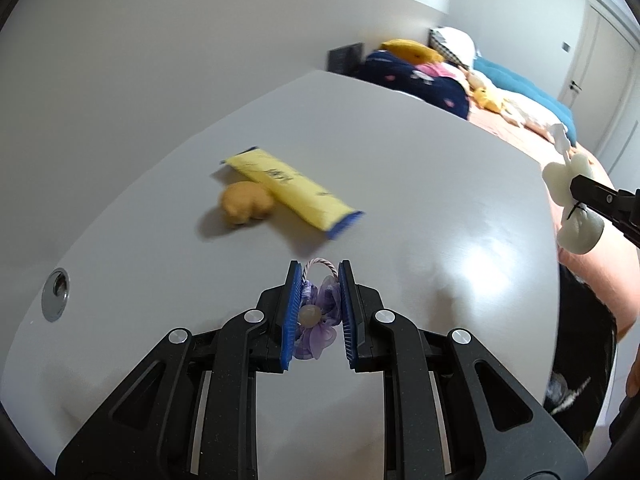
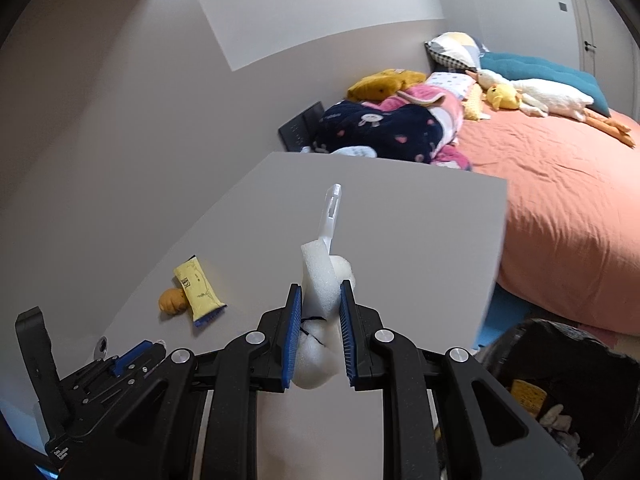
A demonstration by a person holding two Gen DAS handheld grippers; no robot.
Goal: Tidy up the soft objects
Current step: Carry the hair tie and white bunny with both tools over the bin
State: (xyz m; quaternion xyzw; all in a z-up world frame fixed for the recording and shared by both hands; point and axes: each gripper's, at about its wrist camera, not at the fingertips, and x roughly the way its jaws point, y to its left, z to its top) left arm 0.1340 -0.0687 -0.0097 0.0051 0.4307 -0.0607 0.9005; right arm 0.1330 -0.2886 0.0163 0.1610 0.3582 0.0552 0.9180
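A grey worktop (image 1: 400, 168) beside a bed, with both grippers above it, each holding a soft thing.

The left gripper (image 1: 319, 312) is closed on a purple flower hair tie (image 1: 316, 320); the right gripper (image 2: 320, 332) pinches a white foam brush (image 2: 320, 276). Further on the worktop, a brown plush toy (image 1: 245, 204) touches a yellow packet (image 1: 292, 188). Behind lies the bed (image 2: 560, 184) with plush toys.

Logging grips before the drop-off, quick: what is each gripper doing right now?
Left gripper: closed on a purple fabric flower hair tie with a bead centre.
Right gripper: closed on a white foam sponge brush with a plastic handle.
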